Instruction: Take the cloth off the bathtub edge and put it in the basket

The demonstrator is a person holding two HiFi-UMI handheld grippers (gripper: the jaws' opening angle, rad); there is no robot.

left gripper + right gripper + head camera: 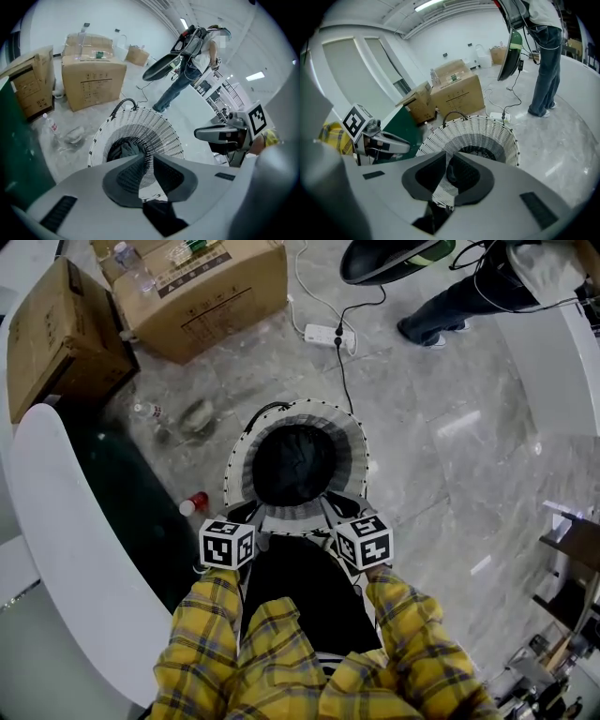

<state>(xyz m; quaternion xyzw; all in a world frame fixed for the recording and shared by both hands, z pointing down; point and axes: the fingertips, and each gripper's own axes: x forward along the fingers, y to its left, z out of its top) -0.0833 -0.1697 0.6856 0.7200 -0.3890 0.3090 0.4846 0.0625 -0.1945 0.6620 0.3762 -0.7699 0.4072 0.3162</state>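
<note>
The white wicker basket point(242, 451) stands on the floor straight ahead, with dark cloth point(295, 465) lying in its bottom. Both grippers hover side by side over its near rim. My left gripper point(242, 521) shows a narrow gap between its pads point(126, 176); the basket point(159, 126) is visible through that gap, and a dark fold of cloth point(159, 218) sits low at the jaw roots. My right gripper point(339, 519) is shut on a dark, stripe-edged piece of cloth point(451, 172) above the basket point(487, 129). The white bathtub edge point(66, 549) curves along the left.
Two cardboard boxes point(202, 292) stand beyond the basket. A plastic bottle point(145, 412) and a red cup point(195, 504) lie on the floor by the tub. A power strip point(323, 334) with a cable runs to the basket. A person point(441, 315) stands at the upper right.
</note>
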